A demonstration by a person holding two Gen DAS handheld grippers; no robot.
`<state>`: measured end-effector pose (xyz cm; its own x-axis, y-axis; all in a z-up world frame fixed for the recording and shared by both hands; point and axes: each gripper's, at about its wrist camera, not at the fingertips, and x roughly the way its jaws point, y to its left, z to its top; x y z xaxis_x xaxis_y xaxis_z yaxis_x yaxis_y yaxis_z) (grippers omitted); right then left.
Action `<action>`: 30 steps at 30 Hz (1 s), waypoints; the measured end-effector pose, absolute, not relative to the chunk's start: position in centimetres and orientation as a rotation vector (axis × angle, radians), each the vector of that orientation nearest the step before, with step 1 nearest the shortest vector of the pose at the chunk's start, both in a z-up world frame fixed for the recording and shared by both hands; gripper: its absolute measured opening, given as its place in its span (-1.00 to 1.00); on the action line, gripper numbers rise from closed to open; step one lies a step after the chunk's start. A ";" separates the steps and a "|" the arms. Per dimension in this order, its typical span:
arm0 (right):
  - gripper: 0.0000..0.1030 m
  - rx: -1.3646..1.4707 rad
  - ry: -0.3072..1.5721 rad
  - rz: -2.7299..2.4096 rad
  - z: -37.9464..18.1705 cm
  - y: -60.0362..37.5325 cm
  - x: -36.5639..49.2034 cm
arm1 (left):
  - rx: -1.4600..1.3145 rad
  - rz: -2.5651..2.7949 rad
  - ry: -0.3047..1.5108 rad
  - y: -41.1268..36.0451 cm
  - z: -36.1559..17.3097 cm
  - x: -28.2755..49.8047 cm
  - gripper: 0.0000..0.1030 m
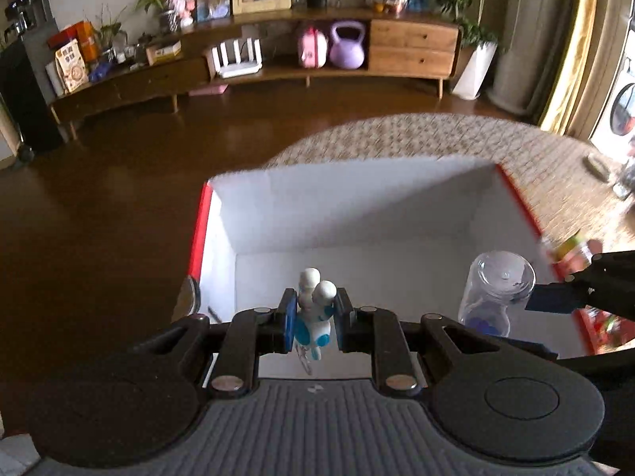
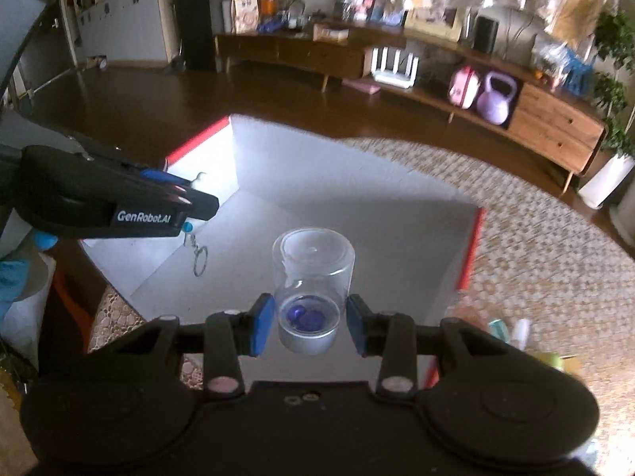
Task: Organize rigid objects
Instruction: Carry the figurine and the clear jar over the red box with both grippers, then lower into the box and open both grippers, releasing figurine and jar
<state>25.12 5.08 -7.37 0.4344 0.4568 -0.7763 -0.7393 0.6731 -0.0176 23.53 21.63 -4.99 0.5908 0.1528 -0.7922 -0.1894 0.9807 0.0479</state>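
My left gripper (image 1: 314, 319) is shut on a small white and blue figurine keychain (image 1: 313, 309) and holds it over the open white box with red edges (image 1: 349, 214). Its key ring (image 2: 200, 261) dangles below the left gripper in the right wrist view. My right gripper (image 2: 309, 323) holds a clear glass jar with a blue thing at its base (image 2: 311, 285) between its blue pads (image 2: 262, 323), above the same box (image 2: 397, 206). The jar also shows in the left wrist view (image 1: 496, 289), at the box's right side.
The box stands on a round table with a patterned cloth (image 1: 416, 135). Small colourful items lie on the cloth right of the box (image 2: 520, 337). Beyond is dark wood floor (image 1: 119, 166) and a long wooden sideboard with a purple kettlebell (image 1: 347, 45).
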 end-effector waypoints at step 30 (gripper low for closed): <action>-0.15 -0.349 1.045 0.711 -11.3 7.3 27.4 | 0.023 0.179 1.153 21.9 -10.1 25.8 -0.63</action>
<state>27.42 7.28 -11.25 0.3089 0.3665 -0.8777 -0.6818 0.7287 0.0643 25.77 21.88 -10.12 0.3932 0.1531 -0.9066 -0.1292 0.9854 0.1104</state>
